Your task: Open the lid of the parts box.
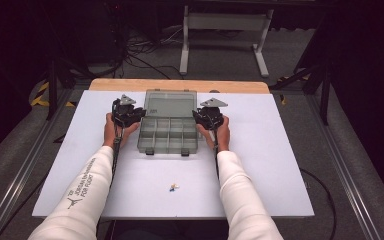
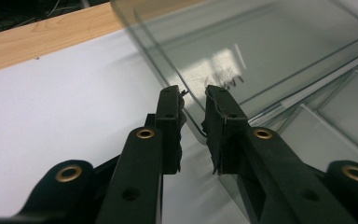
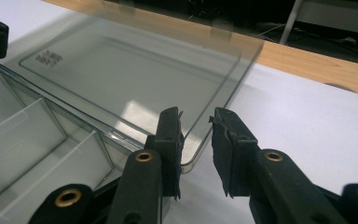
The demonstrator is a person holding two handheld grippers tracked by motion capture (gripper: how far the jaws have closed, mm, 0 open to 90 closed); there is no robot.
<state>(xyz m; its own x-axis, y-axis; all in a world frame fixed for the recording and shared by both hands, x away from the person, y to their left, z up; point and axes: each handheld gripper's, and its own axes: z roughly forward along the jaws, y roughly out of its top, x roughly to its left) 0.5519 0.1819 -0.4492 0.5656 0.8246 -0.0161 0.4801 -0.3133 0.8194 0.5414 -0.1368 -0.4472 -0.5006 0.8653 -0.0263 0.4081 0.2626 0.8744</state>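
White sheet covering the wooden table [image 1: 260,150], bare pale wood strip showing along the far edge. Everything I work on sits on the white.

Centre of the sheet, toward the far side: the smoky-grey transparent plastic organiser box [image 1: 168,135], rectangular, its tray split by thin walls into rows of small compartments, all of them apparently empty. Two dark latches on the near rim. Its hinged clear lid [image 1: 170,104] is swung open and lies back behind the tray, low and tilted; a small embossed mark is visible in the panel.

My left gripper [image 2: 193,105] sits at the lid's left corner, my right gripper [image 3: 196,128] at the lid's right corner. I have one on each side so the wide lid stays level rather than twisting on its hinge. Both sets of jaws stand a little apart, the lid's rounded edge lying in the gap; the pads are not pressing on it as far as I can see, so I read both as loosened off the lid rather than pinching.

Near edge of the sheet, well apart from the box: a tiny pale-and-blue object [image 1: 173,187], too small to identify. My guess is it belongs in a compartment.
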